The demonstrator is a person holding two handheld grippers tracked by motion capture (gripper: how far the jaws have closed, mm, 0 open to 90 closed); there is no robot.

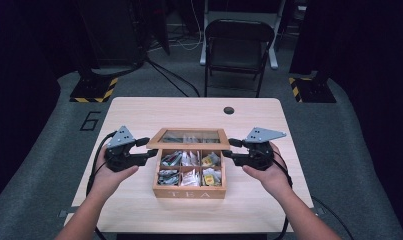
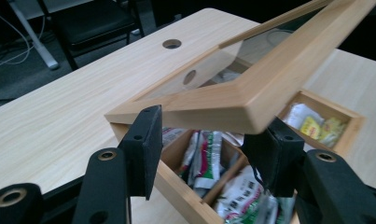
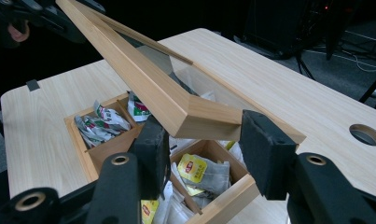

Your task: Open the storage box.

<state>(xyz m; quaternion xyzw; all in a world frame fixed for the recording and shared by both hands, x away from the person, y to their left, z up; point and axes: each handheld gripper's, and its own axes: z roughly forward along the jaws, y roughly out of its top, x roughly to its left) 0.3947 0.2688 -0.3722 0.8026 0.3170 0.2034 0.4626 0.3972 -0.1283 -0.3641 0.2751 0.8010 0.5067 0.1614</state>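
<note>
box (image 1: 189,192): wooden tea box, sits mid-counter (image 1: 139,112), long axis running left-right, front wall facing the person
writing: "TEA" across the front wall, easy to read from the high view
lid (image 1: 189,136): glass pane in a wood frame, raised and tilted up off the box, hinged side at the back, free front edge lifted
inside: six compartments, two rows of three, all stuffed with tea bags (image 1: 210,177); a yellow packet (image 3: 191,168) with a red logo, can't read the brand for sure
left gripper (image 1: 144,148): at the lid's left front corner, jaws apart with the corner between them, one above and one below, not pinching it as far as I can see
right gripper (image 1: 229,148): same deal at the right front corner, jaws spread around it
counter mark: a "6" on the floor just off its left side
chair (image 1: 236,45): dark folding one, behind the counter
</note>
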